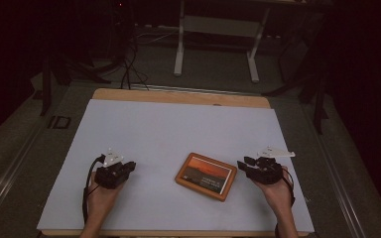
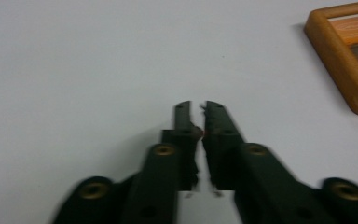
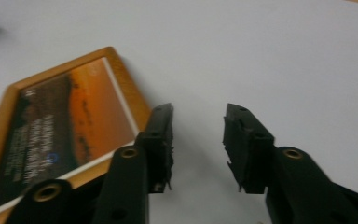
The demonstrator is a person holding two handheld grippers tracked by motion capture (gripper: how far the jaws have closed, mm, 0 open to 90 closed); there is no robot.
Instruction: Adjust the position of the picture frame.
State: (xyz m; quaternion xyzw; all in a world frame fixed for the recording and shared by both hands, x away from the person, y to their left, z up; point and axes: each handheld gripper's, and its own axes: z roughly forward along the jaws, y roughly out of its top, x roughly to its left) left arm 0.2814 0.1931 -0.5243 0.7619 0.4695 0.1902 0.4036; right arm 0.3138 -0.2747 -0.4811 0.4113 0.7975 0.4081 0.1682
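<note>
A wooden picture frame (image 1: 206, 176) lies flat on the white table (image 1: 178, 129), between the two tongs and nearer the right ones. The right tongs (image 1: 244, 163) sit just beside the frame's right edge, with jaws spread and nothing between them; in the right gripper view the left jaw hangs over the frame's corner (image 3: 60, 126), though the blur makes it hard to say whether it touches the wood. The left tongs (image 1: 129, 167) rest well apart from the frame, on its left side, with jaws pressed nearly together on nothing (only a thin slit remains between the pads). In the left gripper view the frame's corner (image 2: 349, 70) sits off to the upper right of those jaws.
</note>
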